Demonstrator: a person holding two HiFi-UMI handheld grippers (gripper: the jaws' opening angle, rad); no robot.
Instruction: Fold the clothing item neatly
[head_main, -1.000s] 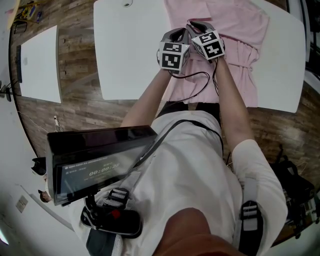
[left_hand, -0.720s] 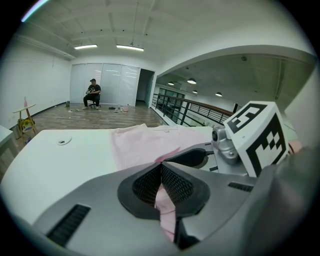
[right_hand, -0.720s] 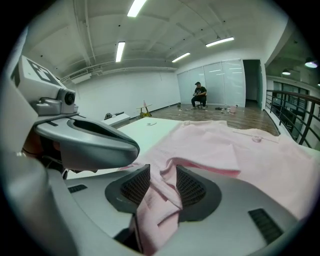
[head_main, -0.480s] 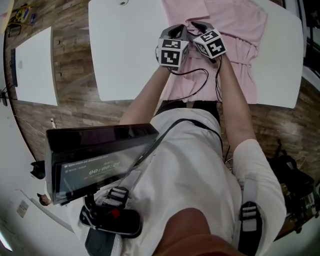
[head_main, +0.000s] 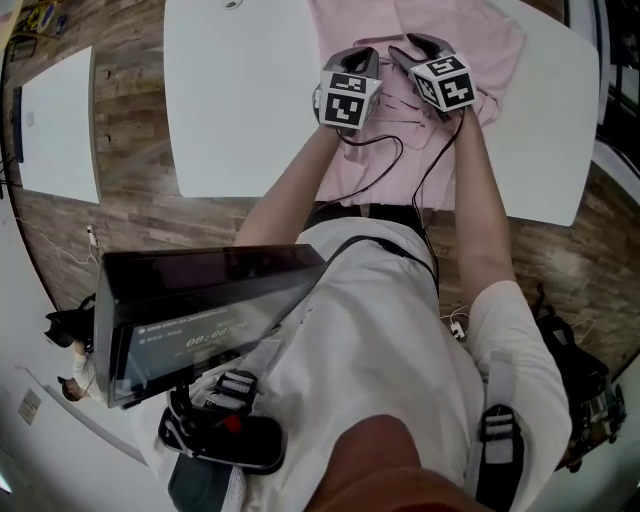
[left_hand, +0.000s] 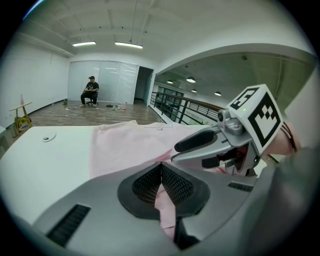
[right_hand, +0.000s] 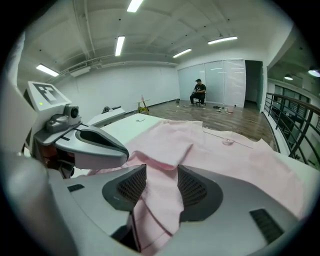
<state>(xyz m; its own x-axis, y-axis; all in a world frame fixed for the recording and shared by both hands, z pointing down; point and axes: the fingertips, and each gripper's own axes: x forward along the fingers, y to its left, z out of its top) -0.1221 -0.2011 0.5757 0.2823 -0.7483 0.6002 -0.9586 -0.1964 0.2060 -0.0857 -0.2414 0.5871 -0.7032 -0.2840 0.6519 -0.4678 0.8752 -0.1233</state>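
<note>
A pink garment (head_main: 495, 45) lies spread on the white table (head_main: 240, 110), hanging over the near edge. My left gripper (head_main: 362, 56) is over its middle, shut on a pinched fold of pink fabric (left_hand: 165, 202) that hangs from its pads (left_hand: 161, 175). Just to the right, my right gripper (head_main: 420, 45) is open. A loose ridge of the garment (right_hand: 220, 150) runs between its pads (right_hand: 161, 185), which do not press on it. Each gripper shows in the other's view: the right gripper (left_hand: 220, 145) and the left gripper (right_hand: 85, 145).
A second white table (head_main: 55, 120) stands at the left across a strip of wooden floor. A black box-like device (head_main: 200, 320) hangs at the person's chest. Cables trail from both grippers over the fabric. A person sits far off in the hall (left_hand: 90, 91).
The right gripper's jaws have opened and it has shifted a little to the right of the left one. The left gripper stays shut on its fold of fabric.
</note>
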